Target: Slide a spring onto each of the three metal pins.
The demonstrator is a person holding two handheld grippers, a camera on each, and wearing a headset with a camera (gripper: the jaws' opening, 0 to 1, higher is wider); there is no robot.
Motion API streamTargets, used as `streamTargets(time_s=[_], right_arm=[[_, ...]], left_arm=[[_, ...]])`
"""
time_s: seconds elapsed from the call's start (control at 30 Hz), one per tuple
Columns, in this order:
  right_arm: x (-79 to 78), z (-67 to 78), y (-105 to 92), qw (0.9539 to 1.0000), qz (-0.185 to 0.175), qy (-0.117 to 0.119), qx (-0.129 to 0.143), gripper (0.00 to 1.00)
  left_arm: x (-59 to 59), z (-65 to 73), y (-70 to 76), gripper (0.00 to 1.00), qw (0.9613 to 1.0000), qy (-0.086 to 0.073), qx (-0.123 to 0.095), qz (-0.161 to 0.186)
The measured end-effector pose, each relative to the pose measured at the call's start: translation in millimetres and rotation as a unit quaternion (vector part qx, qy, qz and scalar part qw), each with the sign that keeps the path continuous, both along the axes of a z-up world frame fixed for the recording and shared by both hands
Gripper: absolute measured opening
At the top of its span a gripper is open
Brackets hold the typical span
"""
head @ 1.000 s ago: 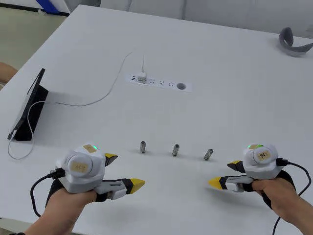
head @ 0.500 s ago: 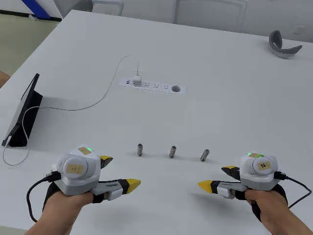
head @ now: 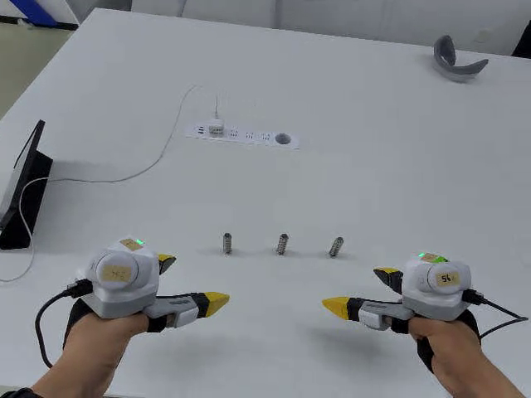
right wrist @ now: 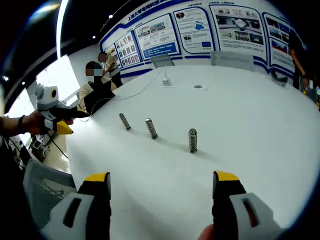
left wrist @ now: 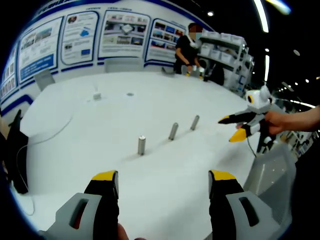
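Three short metal pins stand in a row on the white table: left [head: 227, 243], middle [head: 282, 244], right [head: 336, 246]. In the right gripper view each pin [right wrist: 192, 140] [right wrist: 150, 128] [right wrist: 124, 121] shows spring coils around it. My left gripper [head: 192, 280] hovers open near the front edge, left of the row and short of it, with nothing between its fingers. My right gripper [head: 361, 290] is open and empty too, in front of the right pin. In the left gripper view the pins [left wrist: 141, 145] stand ahead of the open jaws and the right gripper [left wrist: 240, 127] shows at the right.
A white power strip [head: 241, 134] with a plug and a cable lies behind the pins. A black tablet on a stand [head: 21, 199] is at the left edge. A grey curved object [head: 456, 62] lies far right. People stand beyond the table [left wrist: 187, 47].
The head camera has tilted, so the whole scene sits lower and further left. Both grippers stay open and hold roughly the same places in front of the pins.
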State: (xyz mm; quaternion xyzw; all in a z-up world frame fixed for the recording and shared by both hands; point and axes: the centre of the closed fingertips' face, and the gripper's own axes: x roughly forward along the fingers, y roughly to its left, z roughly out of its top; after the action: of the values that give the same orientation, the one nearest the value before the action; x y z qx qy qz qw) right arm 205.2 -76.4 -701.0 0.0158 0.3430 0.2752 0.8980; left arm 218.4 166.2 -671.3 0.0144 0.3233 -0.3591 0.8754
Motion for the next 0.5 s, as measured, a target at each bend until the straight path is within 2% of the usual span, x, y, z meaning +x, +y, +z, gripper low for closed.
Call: streamTargets(time_s=[0.3,0.5], right_arm=[[-2.3,19.7,6.5,0.9997,-0.001,-0.026,-0.002,0.89],[-2.4,21.4,7.3,0.9995,-0.008,-0.029,-0.001,0.9]], left_arm=[[6.9,-0.5,4.8,0.78,1.0,-0.001,-0.003,0.006],[8.8,-0.5,6.5,0.8,1.0,-0.002,-0.001,0.002]])
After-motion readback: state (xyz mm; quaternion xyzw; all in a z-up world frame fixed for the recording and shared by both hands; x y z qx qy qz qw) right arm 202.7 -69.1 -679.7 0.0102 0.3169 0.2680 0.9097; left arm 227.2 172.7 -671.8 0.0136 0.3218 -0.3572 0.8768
